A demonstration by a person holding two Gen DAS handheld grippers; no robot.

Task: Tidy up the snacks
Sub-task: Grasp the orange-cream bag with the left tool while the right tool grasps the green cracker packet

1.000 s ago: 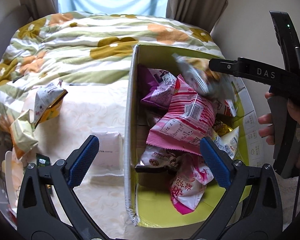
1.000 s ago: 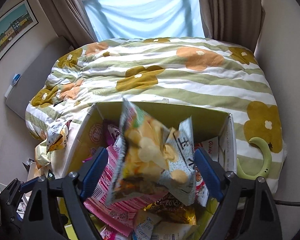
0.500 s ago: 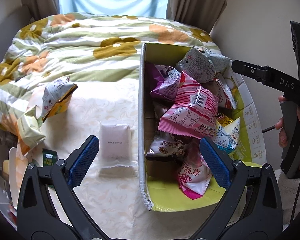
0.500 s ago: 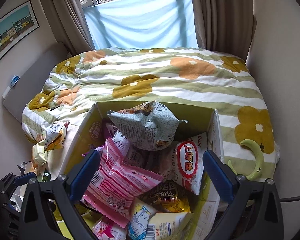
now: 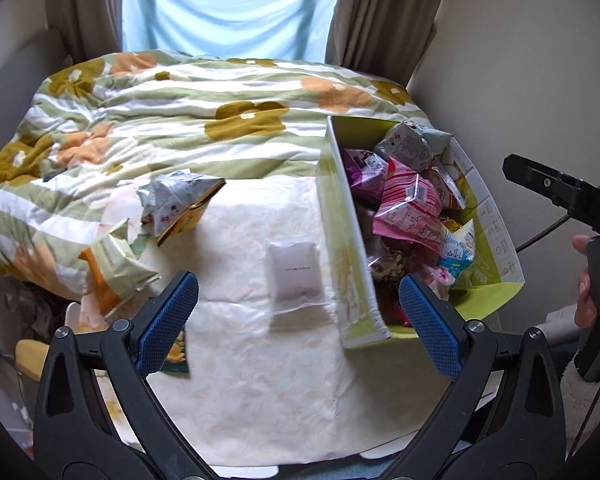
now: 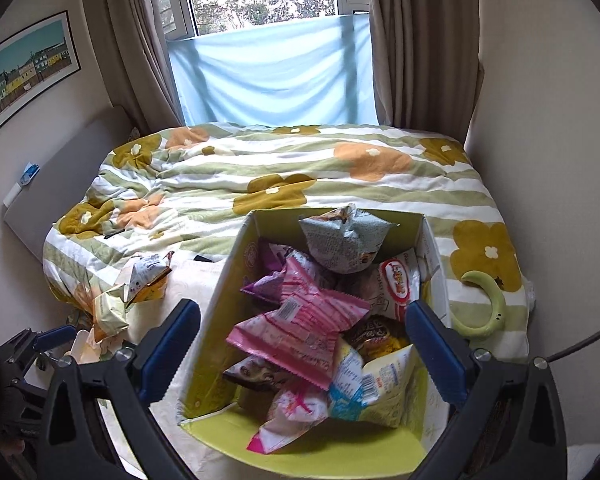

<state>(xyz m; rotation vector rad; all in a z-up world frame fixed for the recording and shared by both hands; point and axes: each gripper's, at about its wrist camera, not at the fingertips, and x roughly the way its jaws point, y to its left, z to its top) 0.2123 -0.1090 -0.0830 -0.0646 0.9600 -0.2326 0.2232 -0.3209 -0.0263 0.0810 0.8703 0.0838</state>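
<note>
green packet (image 5: 176, 354) half behind gripper finger, lower snacks (image 6: 260, 376) buried

The left tongs (image 5: 298, 318) are wide open, both blue pads (image 5: 166, 322) apart and holding nothing. The right tongs (image 6: 302, 344) are wide open too and empty. In the left wrist view the right tongs appear at 3 o'clock, with the person's right hand (image 5: 586, 286) gripping their handle at the frame's edge.

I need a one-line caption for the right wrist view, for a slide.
Open right hand-held gripper above a yellow-green box full of snack bags, grey bag on top.
</note>
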